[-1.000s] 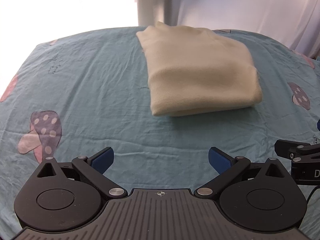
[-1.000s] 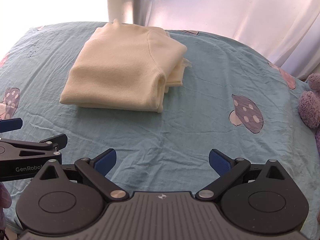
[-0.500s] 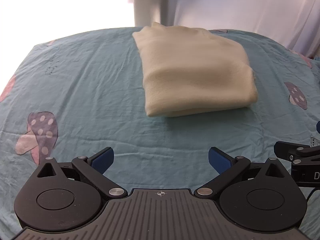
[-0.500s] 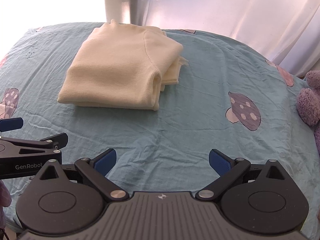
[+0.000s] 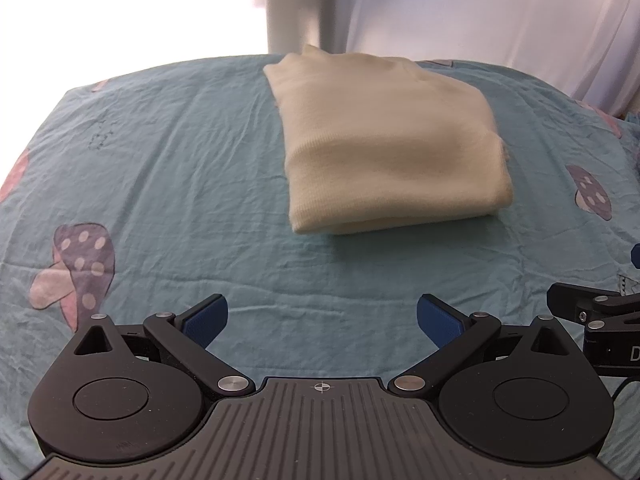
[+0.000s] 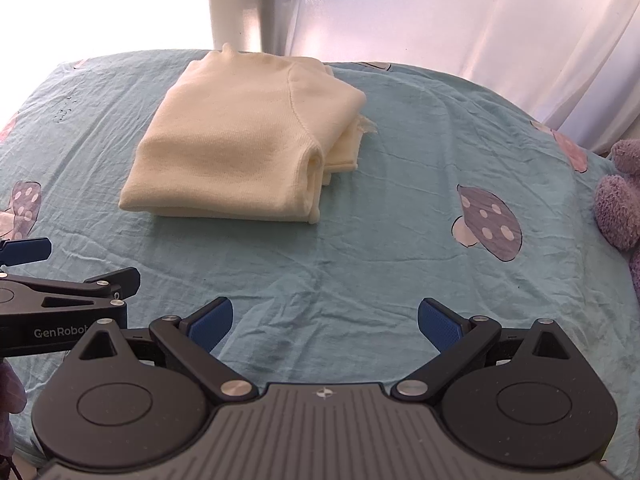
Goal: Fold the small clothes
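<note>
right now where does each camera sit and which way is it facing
Left wrist: sits on the left claw, looking forward over the blue mushroom-print sheet at the folded cream sweater; its own open blue fingers show, and the right claw's tip at the right edge.
Right wrist: sits on the right claw, facing the same sweater from further right; its own open fingers show, the left claw at the left edge, a purple plush toy at right.
Shared: sweater, sheet, white curtain.
</note>
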The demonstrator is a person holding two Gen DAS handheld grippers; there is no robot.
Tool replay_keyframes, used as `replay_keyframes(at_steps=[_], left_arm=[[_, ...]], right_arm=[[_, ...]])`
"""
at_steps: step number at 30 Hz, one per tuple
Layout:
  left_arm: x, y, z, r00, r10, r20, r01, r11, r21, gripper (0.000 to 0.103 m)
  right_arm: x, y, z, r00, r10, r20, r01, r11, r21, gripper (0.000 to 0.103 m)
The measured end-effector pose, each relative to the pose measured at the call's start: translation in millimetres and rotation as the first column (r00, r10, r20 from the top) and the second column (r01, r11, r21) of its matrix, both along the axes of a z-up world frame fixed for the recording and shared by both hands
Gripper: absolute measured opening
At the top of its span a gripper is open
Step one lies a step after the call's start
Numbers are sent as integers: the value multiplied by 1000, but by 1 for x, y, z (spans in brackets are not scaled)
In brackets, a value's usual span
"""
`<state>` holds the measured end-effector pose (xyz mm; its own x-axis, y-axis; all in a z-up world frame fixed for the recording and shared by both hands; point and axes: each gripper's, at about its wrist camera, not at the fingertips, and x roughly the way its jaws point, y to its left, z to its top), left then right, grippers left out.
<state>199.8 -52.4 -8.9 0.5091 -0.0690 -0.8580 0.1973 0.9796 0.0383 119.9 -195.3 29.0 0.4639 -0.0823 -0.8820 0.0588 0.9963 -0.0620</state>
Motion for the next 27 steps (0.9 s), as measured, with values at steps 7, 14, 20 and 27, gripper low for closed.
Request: replay_keyframes(at_steps=[7,14,20,27], left_arm=[[-2,0,0,1000,-3,-1,3,1000,-3,103],[-2,1,-1,1000,-3,-2,3,1000,-4,103],[-2,1,0,1000,-2,-4,2,1000,-5,103],[-2,2,-1,1000,-7,-8,7,1000,-8,103]], right_arm=[[-1,1,0,1000,0,2,0,1000,2,99],[-2,1,1,1000,1,3,-1,1000,1,99],[-2,2,3,1000,2,7,-2,1000,1,99],[-1,3,4,1000,0,6,0,1000,2,99]])
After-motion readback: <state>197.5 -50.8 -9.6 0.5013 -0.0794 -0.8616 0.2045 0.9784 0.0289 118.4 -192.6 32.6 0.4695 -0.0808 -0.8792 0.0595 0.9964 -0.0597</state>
